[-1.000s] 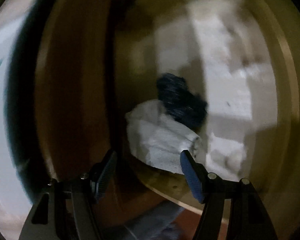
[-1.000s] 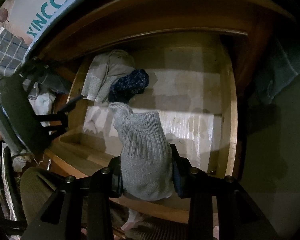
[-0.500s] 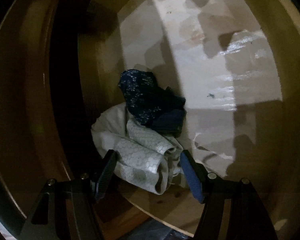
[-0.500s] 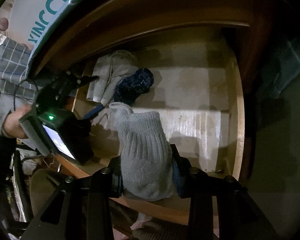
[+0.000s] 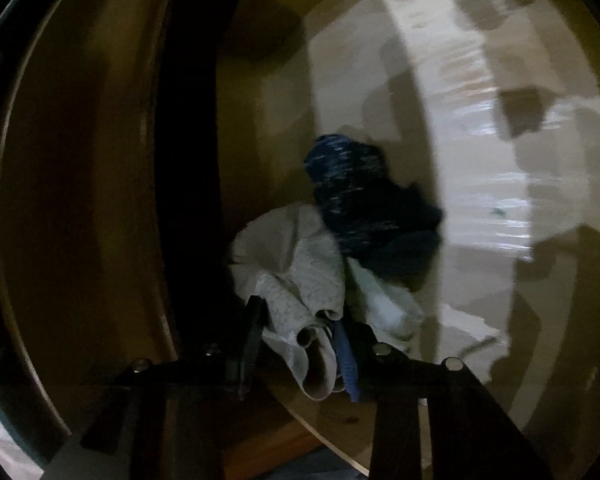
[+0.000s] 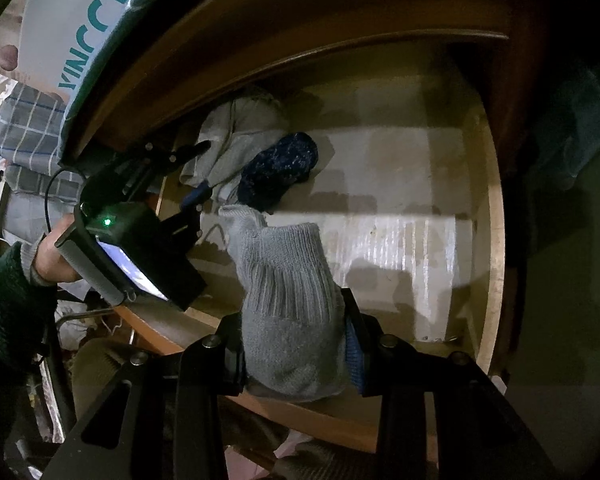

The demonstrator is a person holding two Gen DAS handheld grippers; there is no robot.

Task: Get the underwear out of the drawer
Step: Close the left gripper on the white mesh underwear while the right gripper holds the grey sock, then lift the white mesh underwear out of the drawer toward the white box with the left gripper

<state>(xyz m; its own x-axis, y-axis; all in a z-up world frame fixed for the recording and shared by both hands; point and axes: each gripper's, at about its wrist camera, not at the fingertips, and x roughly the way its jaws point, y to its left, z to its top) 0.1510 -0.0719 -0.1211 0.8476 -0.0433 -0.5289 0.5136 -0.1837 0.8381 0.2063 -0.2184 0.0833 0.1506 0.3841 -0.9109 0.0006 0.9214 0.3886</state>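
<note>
The wooden drawer [image 6: 480, 216] stands open. In its back left corner lie a pale grey-white patterned garment [image 5: 300, 268] and a dark blue speckled one [image 5: 364, 200]; both also show in the right wrist view, the pale one [image 6: 240, 132] and the blue one [image 6: 280, 164]. My left gripper [image 5: 300, 340] is shut on the near fold of the pale garment. It shows from outside in the right wrist view [image 6: 198, 172], reaching in from the left. My right gripper [image 6: 296, 344] is shut on a grey ribbed knit piece [image 6: 288, 300] and holds it above the drawer's front edge.
The drawer bottom is lined with pale, shiny paper [image 6: 400, 220]. A white bag with teal lettering [image 6: 80, 28] and checked fabric [image 6: 32, 120] lie at the upper left outside the drawer. The dark cabinet frame [image 5: 188, 160] rises left of the garments.
My left gripper moved into the drawer's corner and closed from open onto the pale garment. My right gripper stayed shut on the grey knit piece, nearly still.
</note>
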